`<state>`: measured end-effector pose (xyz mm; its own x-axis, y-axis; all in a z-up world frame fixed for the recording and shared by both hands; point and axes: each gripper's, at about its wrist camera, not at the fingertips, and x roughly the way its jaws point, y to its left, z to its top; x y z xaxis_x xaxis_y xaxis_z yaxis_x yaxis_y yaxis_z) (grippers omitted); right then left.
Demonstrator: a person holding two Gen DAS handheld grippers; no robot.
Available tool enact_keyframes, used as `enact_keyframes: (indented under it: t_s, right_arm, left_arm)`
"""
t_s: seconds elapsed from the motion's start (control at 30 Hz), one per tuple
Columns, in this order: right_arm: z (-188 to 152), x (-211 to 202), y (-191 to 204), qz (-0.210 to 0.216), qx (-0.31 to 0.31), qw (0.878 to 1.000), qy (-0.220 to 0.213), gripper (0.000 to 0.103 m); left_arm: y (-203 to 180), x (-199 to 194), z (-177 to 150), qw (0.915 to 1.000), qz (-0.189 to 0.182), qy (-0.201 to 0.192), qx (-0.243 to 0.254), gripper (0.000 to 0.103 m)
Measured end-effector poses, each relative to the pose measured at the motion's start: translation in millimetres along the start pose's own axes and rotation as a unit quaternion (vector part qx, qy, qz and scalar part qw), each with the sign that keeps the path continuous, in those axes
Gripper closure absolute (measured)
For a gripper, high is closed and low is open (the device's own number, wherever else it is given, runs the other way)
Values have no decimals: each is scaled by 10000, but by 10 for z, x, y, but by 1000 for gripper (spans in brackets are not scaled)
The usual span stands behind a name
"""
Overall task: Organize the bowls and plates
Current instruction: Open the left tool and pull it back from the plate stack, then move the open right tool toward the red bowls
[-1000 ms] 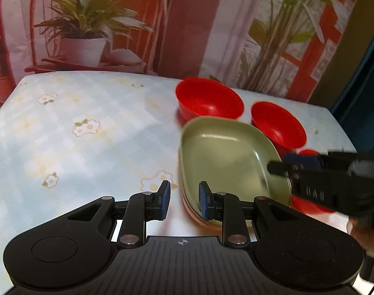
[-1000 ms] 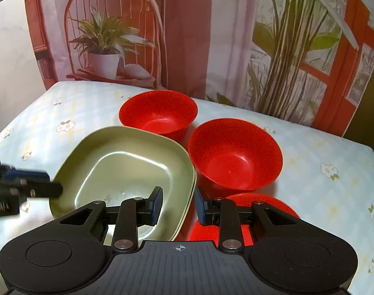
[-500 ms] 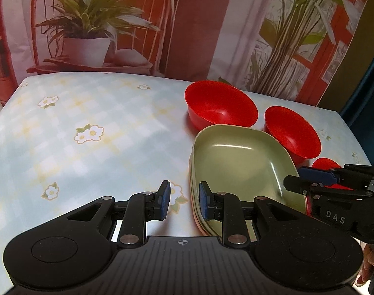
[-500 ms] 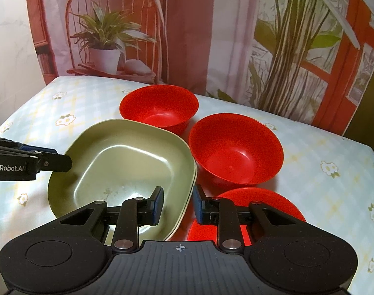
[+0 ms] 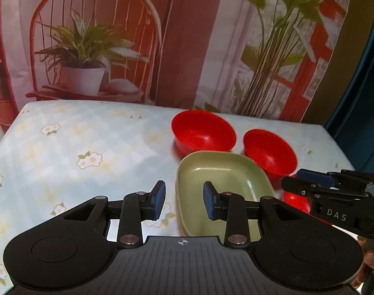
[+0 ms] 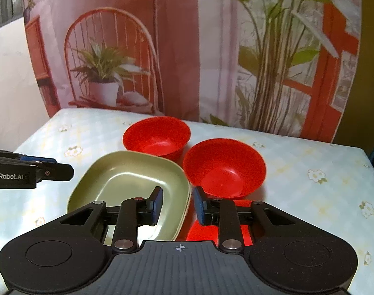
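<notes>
A stack of olive-green square plates point(image 5: 223, 179) point(image 6: 127, 182) lies on the floral tablecloth. Two red bowls stand behind it: a far one point(image 5: 202, 130) point(image 6: 157, 137) and a right one point(image 5: 270, 151) point(image 6: 223, 167). A red plate point(image 6: 204, 231) point(image 5: 295, 199) lies in front of the right bowl, mostly hidden. My left gripper point(image 5: 184, 201) is open and empty, above the green stack's left edge. My right gripper point(image 6: 178, 204) is open and empty, above the stack's right edge. Each gripper shows in the other's view: the right one point(image 5: 334, 196), the left one point(image 6: 27, 174).
The table point(image 5: 64, 147) has a pale blue checked cloth with flowers. A printed backdrop with a plant and a red chair point(image 5: 88, 68) hangs behind the far edge. A dark curtain point(image 5: 364, 98) is at the right.
Both grippers have drawn back and risen from the green plates, so the dishes look farther away. Both stay open and empty. The dishes have not moved.
</notes>
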<state>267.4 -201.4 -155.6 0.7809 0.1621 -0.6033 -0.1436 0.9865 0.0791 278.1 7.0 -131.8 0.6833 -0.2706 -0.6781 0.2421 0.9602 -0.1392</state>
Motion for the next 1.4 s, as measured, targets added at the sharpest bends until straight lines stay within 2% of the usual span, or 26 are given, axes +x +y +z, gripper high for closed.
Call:
enact_keyframes:
  t_s: [0.1, 0.47, 0.53, 0.6, 0.63, 0.67, 0.7, 0.77, 0.93, 1.1, 1.17, 1.27, 1.4]
  right_arm:
    - [-22, -70, -37, 3, 132, 9999, -82, 70]
    - [-34, -170, -42, 60, 129, 9998, -162, 69]
    - [-25, -202, -37, 126, 128, 9995, -270, 57]
    - [-13, -246, -23, 154, 109, 9989, -418, 37]
    - [-8, -266, -18, 167, 96, 9986, -487, 34]
    - [3, -281, -15, 160, 89, 9984, -540, 27]
    - [12, -295, -12, 137, 92, 9981, -602, 14]
    - [24, -335, -18, 73, 134, 9968, -787, 0]
    - [75, -377, -33, -83, 112, 9952, -964, 0]
    - [106, -376, -32, -79, 57, 9943, -1063, 0]
    - [127, -362, -2, -260, -23, 9937, -1089, 0]
    - [160, -336, 32, -333, -172, 9936, -1062, 0]
    - [230, -265, 15, -265, -75, 9957, -884, 0]
  left_arm:
    - [-45, -57, -16, 9999, -5, -126, 74, 67]
    - [-58, -147, 6, 9993, -17, -308, 230, 65]
    - [-51, -167, 14, 9990, -18, -376, 224, 61]
    - [-55, -183, 21, 9988, -10, -429, 231, 56]
    - [-55, -191, 24, 9987, -15, -447, 234, 55]
    - [-58, -197, 28, 9987, -23, -456, 234, 53]
    - [-60, -199, 32, 9987, -30, -458, 234, 52]
    - [-59, -206, 37, 9987, -68, -444, 234, 52]
    - [-61, -203, 53, 9988, -52, -391, 277, 51]
    - [-43, -194, 79, 9989, -23, -385, 258, 46]
    - [-38, -186, 92, 9990, -10, -366, 269, 46]
    - [-30, -171, 122, 9989, 4, -366, 293, 45]
    - [-12, -142, 176, 9990, -6, -373, 266, 43]
